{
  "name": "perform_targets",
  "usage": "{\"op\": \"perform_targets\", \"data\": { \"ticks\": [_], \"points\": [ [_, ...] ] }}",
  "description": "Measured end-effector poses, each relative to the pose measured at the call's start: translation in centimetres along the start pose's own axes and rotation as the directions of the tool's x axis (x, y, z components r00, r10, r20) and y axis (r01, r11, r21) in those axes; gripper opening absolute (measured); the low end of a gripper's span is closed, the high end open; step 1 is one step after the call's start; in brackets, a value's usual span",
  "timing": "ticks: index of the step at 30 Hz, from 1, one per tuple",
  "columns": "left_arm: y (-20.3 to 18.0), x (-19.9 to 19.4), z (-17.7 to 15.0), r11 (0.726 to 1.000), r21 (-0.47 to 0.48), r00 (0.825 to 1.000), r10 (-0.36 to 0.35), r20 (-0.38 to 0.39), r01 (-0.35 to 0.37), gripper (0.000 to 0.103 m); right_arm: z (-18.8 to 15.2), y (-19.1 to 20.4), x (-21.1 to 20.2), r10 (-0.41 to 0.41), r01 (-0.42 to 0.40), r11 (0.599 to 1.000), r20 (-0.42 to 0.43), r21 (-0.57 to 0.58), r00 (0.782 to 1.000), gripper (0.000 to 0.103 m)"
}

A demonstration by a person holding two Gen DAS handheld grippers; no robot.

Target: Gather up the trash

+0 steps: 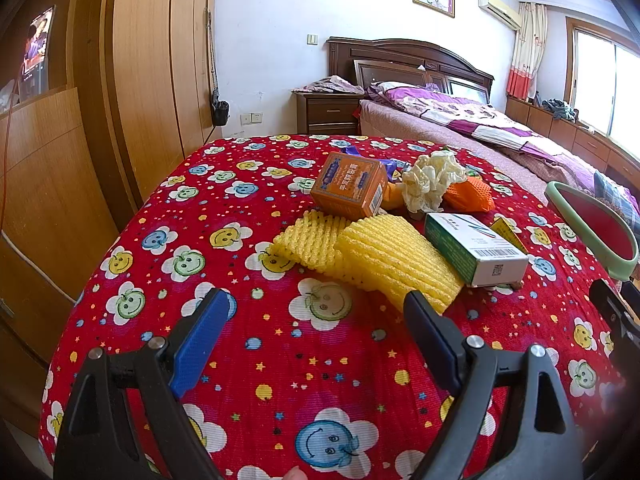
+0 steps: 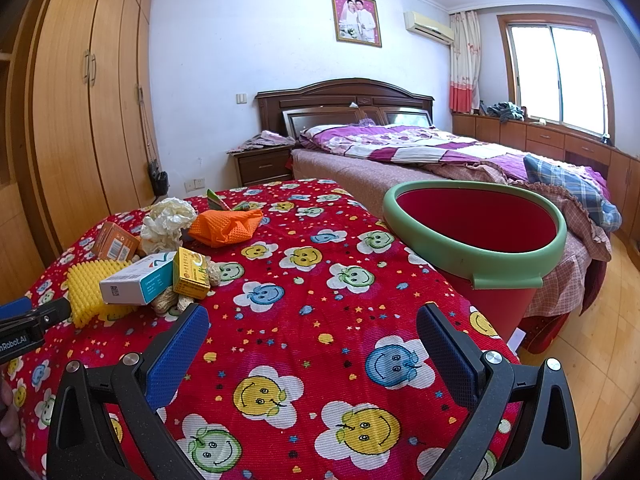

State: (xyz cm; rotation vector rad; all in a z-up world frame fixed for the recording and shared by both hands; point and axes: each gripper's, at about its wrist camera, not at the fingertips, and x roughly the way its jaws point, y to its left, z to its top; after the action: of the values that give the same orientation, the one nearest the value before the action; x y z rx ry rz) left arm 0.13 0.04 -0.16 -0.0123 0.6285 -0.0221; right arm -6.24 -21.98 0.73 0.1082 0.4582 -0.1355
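Bedroom, bright window light, and a counter (image 2: 320, 280) draped in a red smiley-flower cloth. Nearest us, both tools hang over bare cloth: the left tool (image 1: 316, 316) spread wide and empty, the right tool (image 2: 312, 328) likewise spread, holding nothing. Just ahead of the left one lies the yellow foam net (image 1: 384, 256), its near edge almost at the fingertip. Leaning on it, the white-and-green box (image 1: 476, 252); behind, the orange box (image 1: 348, 188), crumpled tissue (image 1: 428, 180), orange mesh (image 1: 472, 194). The red bin (image 2: 476, 232) sits off the counter's right edge. Risk, I'd say: tug that net and the box tips or slides; flimsy foam may fold and slip free before reaching the bin.
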Motion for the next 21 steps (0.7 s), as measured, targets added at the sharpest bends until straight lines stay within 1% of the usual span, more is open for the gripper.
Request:
{"op": "perform_targets", "data": {
  "ticks": [11, 15, 21],
  "points": [
    [-0.2, -0.1, 0.1, 1.000, -0.006, 1.000, -0.002, -0.003, 0.002, 0.090, 0.0, 0.1, 0.0, 0.001, -0.001, 1.000, -0.002, 0.000, 1.000, 0.103],
    [-0.2, 0.3, 0.4, 1.000, -0.010, 1.000, -0.008, -0.027, 0.007, 0.090, 0.2, -0.4, -0.1, 0.011, -0.011, 1.000, -0.013, 0.005, 1.000, 0.103],
    [0.1, 1.0, 0.9, 0.999, -0.005, 0.996, -0.041, -0.078, 0.041, 0.089, 0.6, -0.2, 0.7, 0.033, -0.034, 0.999, -0.071, -0.014, 0.997, 0.103]
  ]
}}
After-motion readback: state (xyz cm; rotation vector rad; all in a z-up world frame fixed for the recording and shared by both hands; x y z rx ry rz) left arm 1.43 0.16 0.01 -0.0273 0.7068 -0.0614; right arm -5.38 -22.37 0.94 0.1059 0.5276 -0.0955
